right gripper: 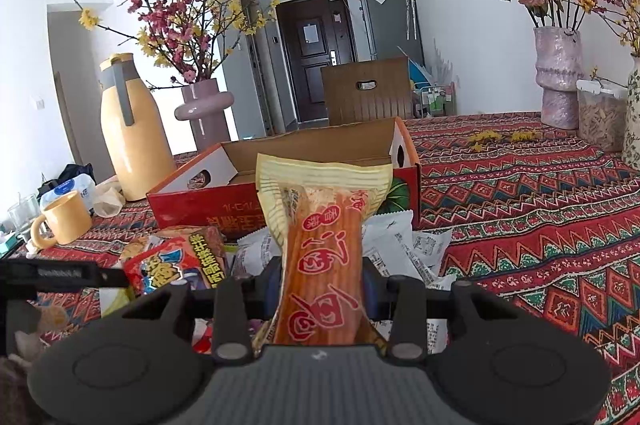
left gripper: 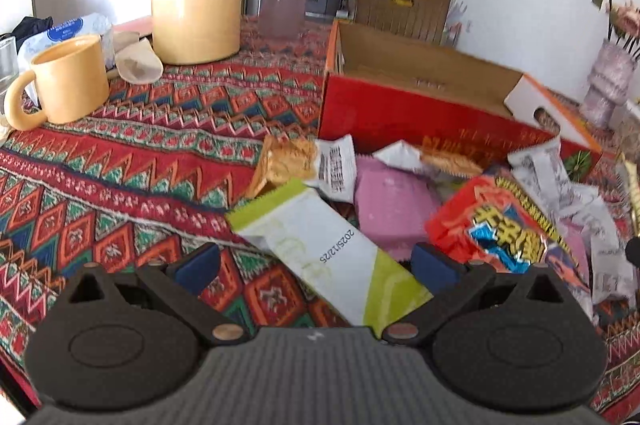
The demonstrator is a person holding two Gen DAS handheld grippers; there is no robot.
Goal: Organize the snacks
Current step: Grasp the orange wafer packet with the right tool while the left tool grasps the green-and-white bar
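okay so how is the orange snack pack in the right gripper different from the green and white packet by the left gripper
The orange snack pack stands upright, pinched in the right gripper; the green and white packet lies flat on the tablecloth between the open left gripper's fingers, unheld. The orange one is clear-edged with red characters; the green one is opaque with a printed date. Both are sealed.

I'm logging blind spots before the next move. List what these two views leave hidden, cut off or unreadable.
- Red cardboard box floor: right wrist view, the held orange snack packet blocks it; left wrist view, its near wall does.
- Snacks under the pile: left wrist view, covered by the green-and-white packet and red packet.
- Red packet's print: motion-blurred, unreadable.
- Left gripper: right wrist view shows only a black part at the left edge.
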